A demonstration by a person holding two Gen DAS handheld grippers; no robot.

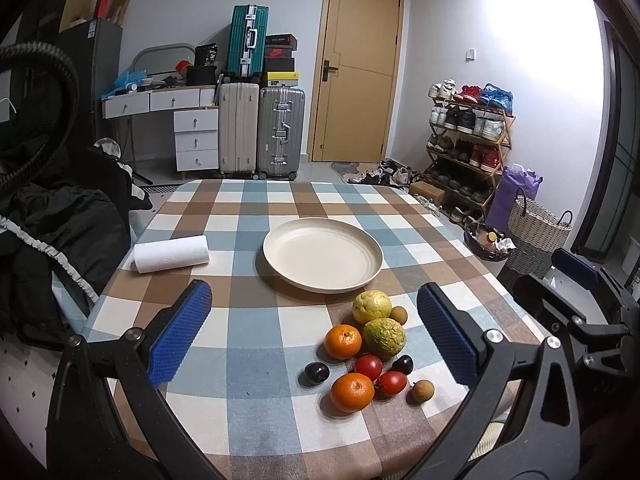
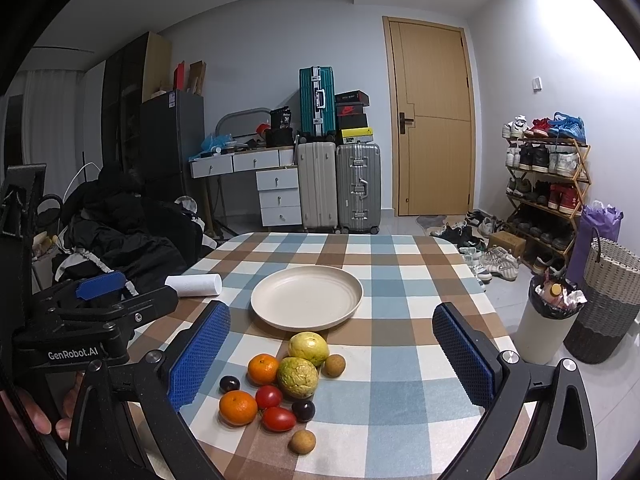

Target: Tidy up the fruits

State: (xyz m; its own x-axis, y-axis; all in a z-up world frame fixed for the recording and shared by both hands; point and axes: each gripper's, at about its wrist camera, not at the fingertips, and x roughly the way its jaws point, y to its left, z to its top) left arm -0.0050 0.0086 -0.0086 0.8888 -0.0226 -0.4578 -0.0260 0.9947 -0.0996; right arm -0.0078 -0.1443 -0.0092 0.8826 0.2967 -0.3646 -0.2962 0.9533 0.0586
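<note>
A cream plate [image 1: 322,254] [image 2: 307,298] lies bare in the middle of the checked table. Just in front of it sits a cluster of fruit: a yellow passion fruit [image 1: 371,306] [image 2: 308,348], a green-yellow one [image 1: 384,338] [image 2: 297,377], two oranges [image 1: 343,341] [image 1: 352,392] [image 2: 263,368] [image 2: 237,407], two small tomatoes [image 1: 369,366] [image 2: 279,418], two dark plums [image 1: 317,373] [image 2: 303,410] and brown longans [image 1: 422,391] [image 2: 302,441]. My left gripper [image 1: 316,332] hangs open over the fruit's near side. My right gripper [image 2: 332,358] is open too, with the fruit between and below its blue pads.
A paper towel roll [image 1: 171,253] [image 2: 194,285] lies left of the plate. Dark clothes are piled on a chair at the left. A lined bin [image 2: 550,320] and woven basket [image 2: 604,300] stand on the floor right of the table. Suitcases, a desk and a shoe rack stand behind.
</note>
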